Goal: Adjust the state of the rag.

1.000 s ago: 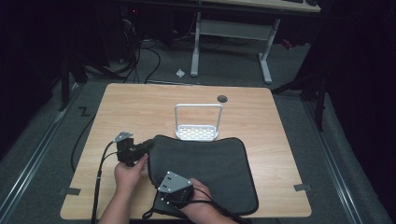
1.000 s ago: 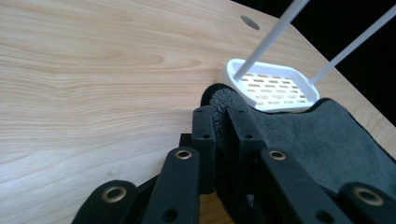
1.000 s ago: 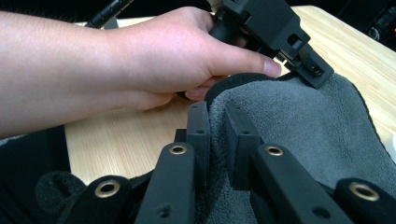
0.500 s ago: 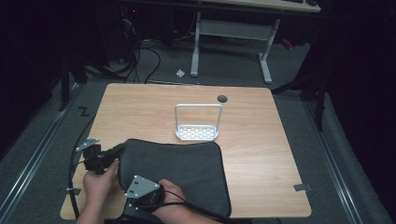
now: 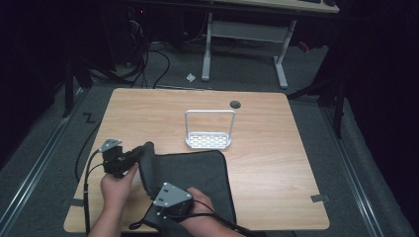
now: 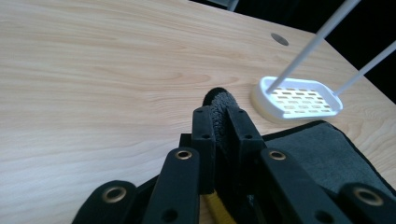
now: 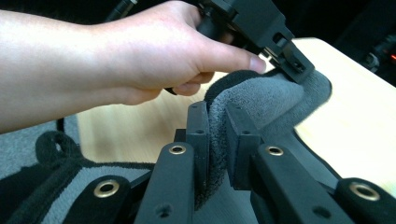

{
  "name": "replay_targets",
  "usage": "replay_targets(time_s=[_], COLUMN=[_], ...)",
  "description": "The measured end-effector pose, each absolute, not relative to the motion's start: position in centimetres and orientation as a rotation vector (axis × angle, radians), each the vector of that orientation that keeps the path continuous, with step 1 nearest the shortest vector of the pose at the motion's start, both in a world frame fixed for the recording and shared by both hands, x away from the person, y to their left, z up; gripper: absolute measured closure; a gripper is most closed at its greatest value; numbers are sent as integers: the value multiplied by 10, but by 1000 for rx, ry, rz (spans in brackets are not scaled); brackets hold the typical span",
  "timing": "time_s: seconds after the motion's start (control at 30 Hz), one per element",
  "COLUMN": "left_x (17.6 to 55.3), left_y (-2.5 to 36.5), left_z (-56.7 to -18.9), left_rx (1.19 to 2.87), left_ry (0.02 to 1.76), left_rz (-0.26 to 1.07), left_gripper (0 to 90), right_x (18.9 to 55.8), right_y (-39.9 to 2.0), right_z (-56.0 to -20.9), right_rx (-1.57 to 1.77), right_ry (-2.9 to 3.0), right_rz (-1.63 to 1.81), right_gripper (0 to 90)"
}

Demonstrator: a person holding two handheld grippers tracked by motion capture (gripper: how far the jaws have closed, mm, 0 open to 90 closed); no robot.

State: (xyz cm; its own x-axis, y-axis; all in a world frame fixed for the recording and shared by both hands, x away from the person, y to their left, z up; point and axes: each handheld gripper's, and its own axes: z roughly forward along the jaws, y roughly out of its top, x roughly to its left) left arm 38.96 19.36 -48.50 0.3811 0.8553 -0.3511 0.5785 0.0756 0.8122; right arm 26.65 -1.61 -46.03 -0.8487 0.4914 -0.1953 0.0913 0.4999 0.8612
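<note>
Table: wooden top (image 5: 276,163) in a dark room.
Mat: grey fabric mat (image 5: 197,173), left edge raised for folding.
Left gripper (image 5: 141,152): clamped on the far corner.
Right gripper (image 7: 217,135): clamped on the near edge.
Rack: white wire-handled tray (image 5: 209,140), just beyond the mat.

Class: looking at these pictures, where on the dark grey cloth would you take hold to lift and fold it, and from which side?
Grip the cloth at its raised left edge, from the person's side. The edge is thick and rolled; the left gripper and the right gripper are both shut on it.
</note>
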Motion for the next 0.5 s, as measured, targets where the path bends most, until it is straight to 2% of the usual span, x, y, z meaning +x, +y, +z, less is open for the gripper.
replay_targets(time_s=[0.5], left_x=[408], left_y=[105], left_z=[-486], left_rx=[1692], left_ry=[1254], left_rz=[296], left_gripper=[817], right_x=[269], right_y=[-127], right_z=[-482], right_rx=[738], right_ry=[2263], right_rz=[1224], right_gripper=[812])
